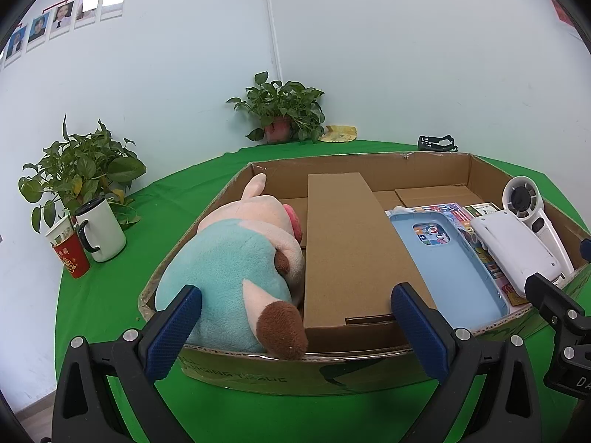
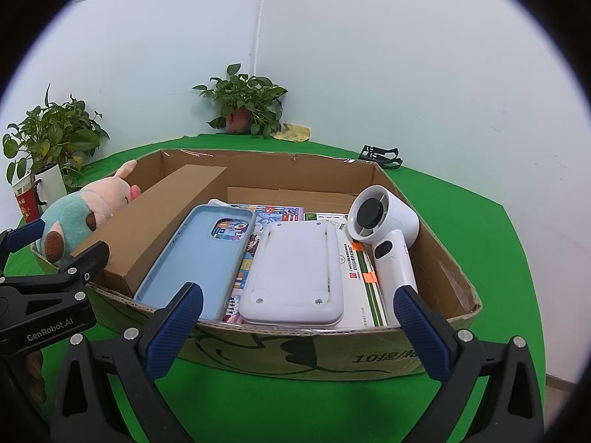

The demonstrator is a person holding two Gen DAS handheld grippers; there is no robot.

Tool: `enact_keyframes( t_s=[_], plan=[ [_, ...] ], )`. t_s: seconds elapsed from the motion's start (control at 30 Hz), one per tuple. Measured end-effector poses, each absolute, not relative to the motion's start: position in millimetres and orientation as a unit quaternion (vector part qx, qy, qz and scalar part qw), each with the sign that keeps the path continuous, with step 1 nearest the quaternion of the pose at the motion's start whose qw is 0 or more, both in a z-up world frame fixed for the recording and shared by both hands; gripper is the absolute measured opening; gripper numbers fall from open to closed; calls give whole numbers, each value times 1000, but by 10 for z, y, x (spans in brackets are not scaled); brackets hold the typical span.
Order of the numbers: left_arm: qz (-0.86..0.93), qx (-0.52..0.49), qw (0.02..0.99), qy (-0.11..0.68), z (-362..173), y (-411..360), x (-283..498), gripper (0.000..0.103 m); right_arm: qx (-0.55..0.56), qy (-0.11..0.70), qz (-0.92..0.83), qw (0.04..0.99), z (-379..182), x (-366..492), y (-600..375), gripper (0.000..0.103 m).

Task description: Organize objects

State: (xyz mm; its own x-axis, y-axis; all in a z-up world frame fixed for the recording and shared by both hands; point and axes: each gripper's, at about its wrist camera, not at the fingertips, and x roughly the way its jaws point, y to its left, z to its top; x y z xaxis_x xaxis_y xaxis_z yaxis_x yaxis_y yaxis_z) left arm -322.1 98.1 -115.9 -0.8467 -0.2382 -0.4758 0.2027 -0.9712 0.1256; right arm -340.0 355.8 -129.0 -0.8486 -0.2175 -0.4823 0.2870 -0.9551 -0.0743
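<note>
Beyond both spread tongs [image 1: 295, 326] [image 2: 301, 326] sits the packed cardboard box [image 2: 258, 170].

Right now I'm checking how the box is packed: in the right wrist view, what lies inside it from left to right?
Plush toy → long cardboard box → blue phone case → white flat device → white handheld fan.

Bright, even light; fisheye-warped edges
</note>
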Motion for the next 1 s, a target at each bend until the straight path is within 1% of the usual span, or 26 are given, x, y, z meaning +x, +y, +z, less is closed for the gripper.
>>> enact_keyframes(
  t_s=[0.47, 1.0],
  plan=[
    [-958, 257, 125, -29, -1174, 998, -3200, 103, 242, 74, -960, 116, -1293, -3384, 3513, 102],
    [-958, 260, 121, -28, -1179, 1017, -3233, 103, 244, 73, -959, 123, -1295, -3373, 3464, 102]
  ],
)
